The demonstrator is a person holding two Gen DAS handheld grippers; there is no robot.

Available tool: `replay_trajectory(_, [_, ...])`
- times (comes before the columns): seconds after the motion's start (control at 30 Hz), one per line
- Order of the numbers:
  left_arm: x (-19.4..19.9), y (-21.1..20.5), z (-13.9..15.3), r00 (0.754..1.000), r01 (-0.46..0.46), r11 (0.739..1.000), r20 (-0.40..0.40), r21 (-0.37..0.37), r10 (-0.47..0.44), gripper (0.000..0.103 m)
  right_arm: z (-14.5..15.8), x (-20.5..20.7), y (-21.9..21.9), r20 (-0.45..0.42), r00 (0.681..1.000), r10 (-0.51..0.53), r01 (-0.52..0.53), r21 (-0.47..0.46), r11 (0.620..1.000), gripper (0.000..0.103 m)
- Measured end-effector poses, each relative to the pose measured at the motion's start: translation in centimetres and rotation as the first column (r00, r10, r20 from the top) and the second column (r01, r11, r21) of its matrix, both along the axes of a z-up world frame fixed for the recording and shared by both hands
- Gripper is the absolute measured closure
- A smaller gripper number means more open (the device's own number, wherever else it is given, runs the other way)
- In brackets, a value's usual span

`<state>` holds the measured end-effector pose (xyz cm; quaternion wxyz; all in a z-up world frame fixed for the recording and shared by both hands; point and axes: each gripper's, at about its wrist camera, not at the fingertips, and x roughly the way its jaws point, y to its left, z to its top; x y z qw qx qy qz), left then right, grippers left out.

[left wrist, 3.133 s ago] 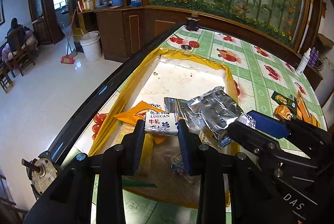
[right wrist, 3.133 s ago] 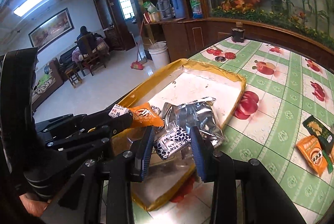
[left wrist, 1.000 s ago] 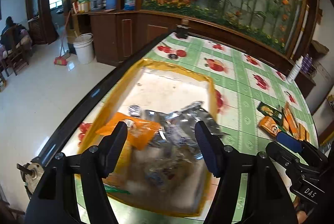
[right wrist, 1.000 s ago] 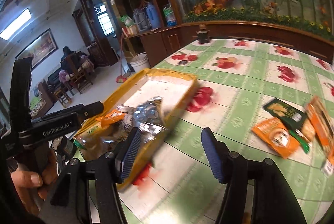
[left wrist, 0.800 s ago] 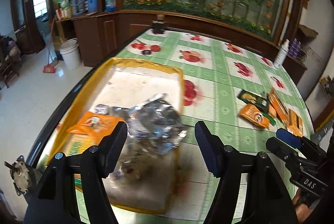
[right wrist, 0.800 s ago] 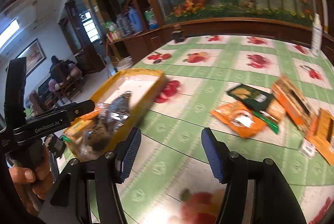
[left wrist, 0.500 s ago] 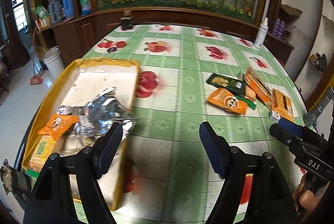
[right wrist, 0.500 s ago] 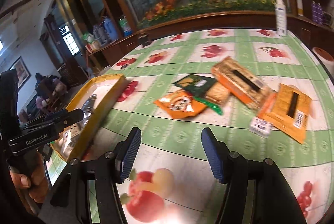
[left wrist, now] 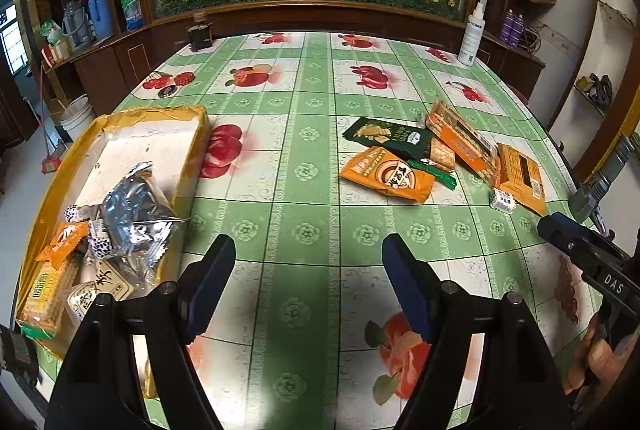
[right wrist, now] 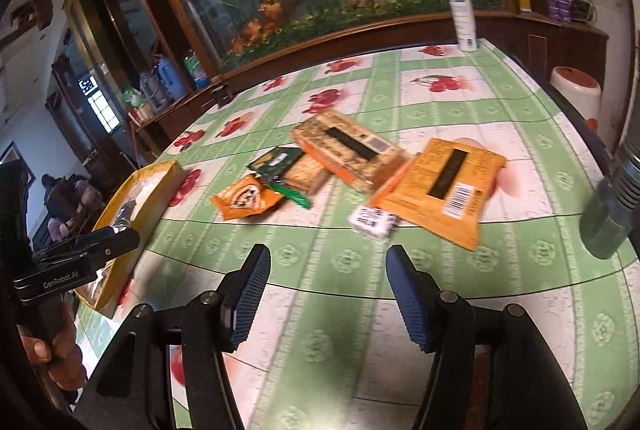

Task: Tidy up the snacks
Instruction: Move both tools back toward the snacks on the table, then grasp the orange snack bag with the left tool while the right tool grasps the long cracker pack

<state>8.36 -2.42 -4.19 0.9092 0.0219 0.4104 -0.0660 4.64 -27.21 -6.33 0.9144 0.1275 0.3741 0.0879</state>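
Note:
A yellow tray (left wrist: 192, 157) at the table's left holds several snacks, among them a silver bag (left wrist: 132, 213) and a small orange packet (left wrist: 66, 236). To the right, loose on the tablecloth, lie an orange packet (left wrist: 386, 175), a dark green packet (left wrist: 386, 135), a long cracker pack (left wrist: 460, 139), an orange box (left wrist: 520, 175) and a small white sweet (left wrist: 502, 198). My left gripper (left wrist: 308, 270) is open and empty above bare cloth. My right gripper (right wrist: 326, 284) is open and empty, just short of the white sweet (right wrist: 372, 221) and orange box (right wrist: 444, 189); the tray (right wrist: 132, 197) shows far left.
A white spray bottle (left wrist: 472, 37) stands at the table's far right edge, a small dark object (left wrist: 200, 37) at the far left edge. A wooden cabinet with a flower display runs behind the table. A grey-green tool (right wrist: 612, 209) hangs at right.
Both grippers let go of their small sweets into the tray, opened, and swung right from the tray toward the loose snacks.

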Motion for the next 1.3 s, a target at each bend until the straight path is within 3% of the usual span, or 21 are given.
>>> replay_trajectory(0.27, [1.0, -1.8, -0.9, 0.999, 0.035, 0.999, -0.030, -0.014, -0.036, 0.027, -0.5, 0.3, -2.8, -0.017, 0.998, -0.054, 0.054, -0.010, 0.999, 0.040])
replay_trajectory(0.63, [4.5, -3.7, -2.1, 0.993, 0.056, 0.987, -0.092, -0.149, -0.070, 0.027, -0.7, 1.3, -3.3, -0.020, 0.998, -0.059, 0.059, -0.006, 0.998, 0.038])
replay_trajectory(0.87, [6.9, -4.4, -2.9, 0.991, 0.016, 0.977, -0.124, -0.212, -0.043, 0.028, -0.2, 2.5, -3.3, -0.012, 0.999, -0.052, 0.051, -0.028, 0.998, 0.038])
replay_trajectory(1.17, [9.3, -5.4, -4.1, 0.990, -0.042, 0.983, -0.142, -0.180, 0.016, 0.028, 0.1, 5.8, -3.3, -0.009, 0.999, -0.045, 0.044, -0.044, 0.998, 0.037])
replay_trajectory(1.3, [10.0, -5.4, -4.9, 0.987, -0.057, 0.985, -0.158, -0.165, 0.030, 0.027, -0.1, 8.7, -1.3, -0.032, 0.997, 0.068, -0.070, -0.076, 0.995, 0.036])
